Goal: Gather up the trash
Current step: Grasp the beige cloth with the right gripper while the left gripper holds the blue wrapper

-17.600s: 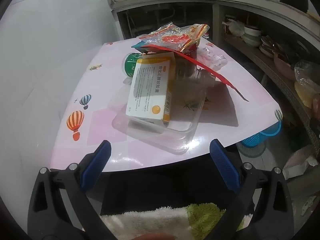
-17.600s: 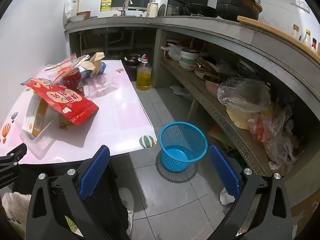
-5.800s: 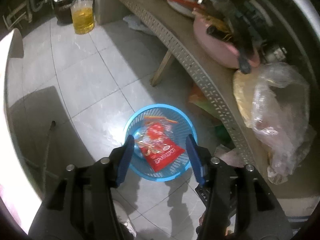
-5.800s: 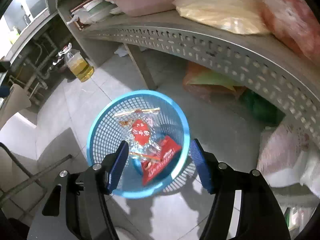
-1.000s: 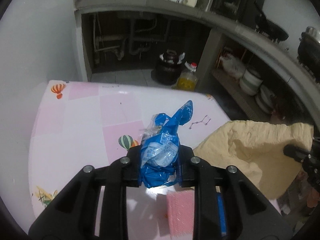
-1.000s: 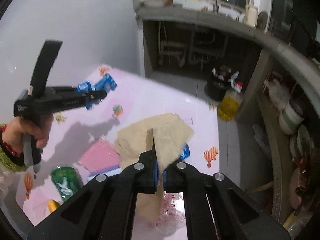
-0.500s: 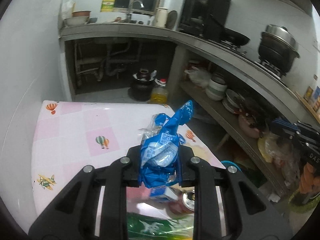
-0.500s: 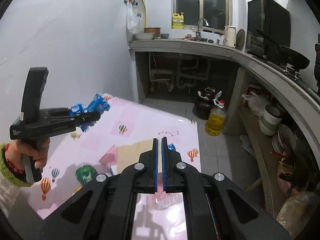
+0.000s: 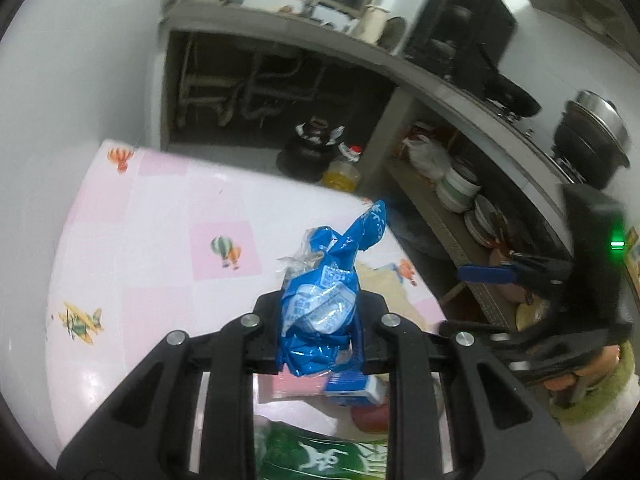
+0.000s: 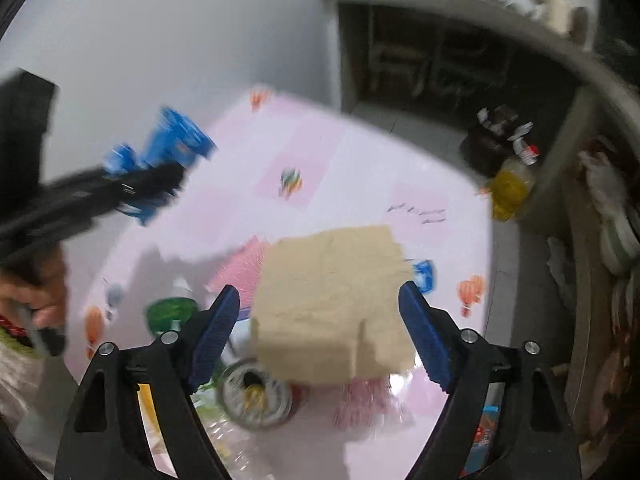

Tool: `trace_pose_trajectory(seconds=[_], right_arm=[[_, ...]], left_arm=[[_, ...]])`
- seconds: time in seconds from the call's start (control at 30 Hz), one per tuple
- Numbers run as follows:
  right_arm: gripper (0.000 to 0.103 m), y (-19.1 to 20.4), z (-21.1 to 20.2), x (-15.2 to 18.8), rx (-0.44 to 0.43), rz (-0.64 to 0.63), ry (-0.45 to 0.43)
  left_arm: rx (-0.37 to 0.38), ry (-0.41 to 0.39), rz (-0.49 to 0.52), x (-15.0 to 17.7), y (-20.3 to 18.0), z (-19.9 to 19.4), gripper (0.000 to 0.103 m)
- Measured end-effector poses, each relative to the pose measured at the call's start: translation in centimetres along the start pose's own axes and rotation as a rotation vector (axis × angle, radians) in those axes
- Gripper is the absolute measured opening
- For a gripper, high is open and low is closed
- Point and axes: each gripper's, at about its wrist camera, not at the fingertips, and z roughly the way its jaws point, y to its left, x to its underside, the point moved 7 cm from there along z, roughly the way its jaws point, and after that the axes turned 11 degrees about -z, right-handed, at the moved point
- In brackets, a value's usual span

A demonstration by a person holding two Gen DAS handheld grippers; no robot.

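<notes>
Left wrist view: the left gripper [image 9: 318, 322] is clamped on a crumpled blue wrapper [image 9: 320, 300] held above the pink worktop [image 9: 132, 264], over its near right part. The wrapper is thin, glossy film with white print, and a twisted tail sticks up past the fingers — slick stuff that could slide out of the pinch if the hand swings fast. The right gripper's handle sits close on the right, so the two tools could knock together.

Right wrist view: the right gripper [image 10: 320, 332] has just been opening and stands wide with nothing pressed between its pads. Under it, near the worktop's right edge, lies a tan sheet of paper [image 10: 332, 300], flat and torn-edged — it covers other trash, so a careless grab might catch only a corner.
</notes>
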Motion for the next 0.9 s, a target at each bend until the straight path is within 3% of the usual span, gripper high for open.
trace_pose_trajectory(seconds=[0.23,0.43,0.5,0.57,0.83,0.9], right_arm=[[0.080,1.0,7.1,-1.8,0.009,-0.129,0.165],[0.080,0.9,9.5,-1.5,-0.024,-0.133,0.237],[0.072,1.0,9.8,-1.1,-0.038,-0.129,0.246],[0.055,1.0,10.1,-0.8,-0.053,-0.114,0.257],[0.007,1.3,10.9,-0.3,-0.049,-0.094,0.269],[0.005,1.2,10.5,-0.7,-0.037,-0.087,0.240]], left_arm=[[-0.007,0.039,-0.036,0.2,3.1,2.3,0.022],[-0.004,0.058,-0.044,0.5,4.1,3.6,0.022],[-0.003,0.063,-0.048,0.5,4.4,4.0,0.022],[-0.004,0.064,-0.051,0.6,4.6,4.1,0.022],[-0.009,0.059,-0.056,0.6,5.0,4.0,0.022],[-0.011,0.054,-0.052,0.6,4.9,3.9,0.022]])
